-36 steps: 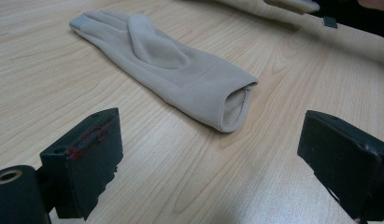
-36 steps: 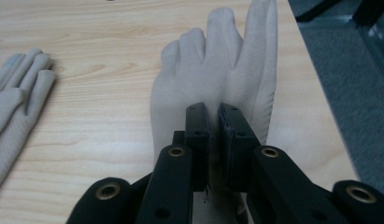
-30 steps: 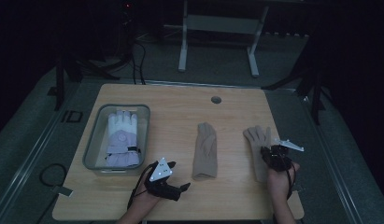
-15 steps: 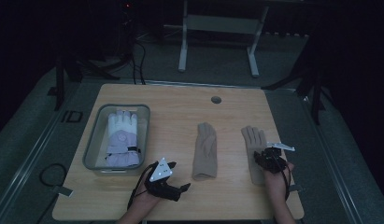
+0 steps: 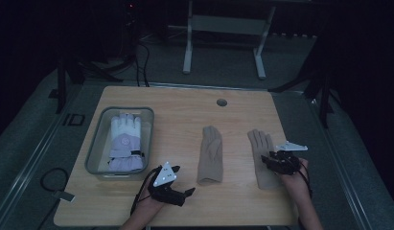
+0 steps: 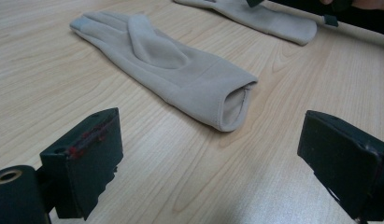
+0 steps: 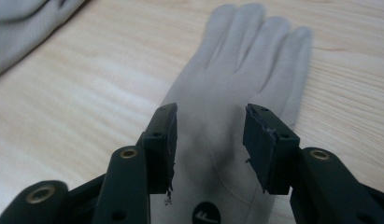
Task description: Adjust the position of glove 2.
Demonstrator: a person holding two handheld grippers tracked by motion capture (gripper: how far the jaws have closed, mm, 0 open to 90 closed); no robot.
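Two beige gloves lie flat on the wooden table. The left glove (image 5: pixel 211 155) (image 6: pixel 171 65) has its cuff towards me, and the right glove (image 5: pixel 260 143) (image 7: pixel 245 60) (image 6: pixel 269 18) lies beside it. My right gripper (image 5: pixel 269 160) (image 7: pixel 209 135) hovers low over the right glove's palm. Its jaws have just been opening and stand apart, with the glove lying beneath them and not pinched. My left gripper (image 5: pixel 187 193) (image 6: pixel 213 158) rests near the front edge, wide open and pointing at the left glove's cuff, a short way from it.
A clear plastic bin (image 5: pixel 94 148) at the left holds a white and lavender padded glove (image 5: pixel 125 141). A round cable hole (image 5: pixel 221 102) sits near the table's far edge. A metal stand (image 5: pixel 223 28) is on the floor beyond the table.
The right gripper's jaws have opened over the right beige glove, which has shifted slightly to the left with the gripper. The left gripper has stayed put.
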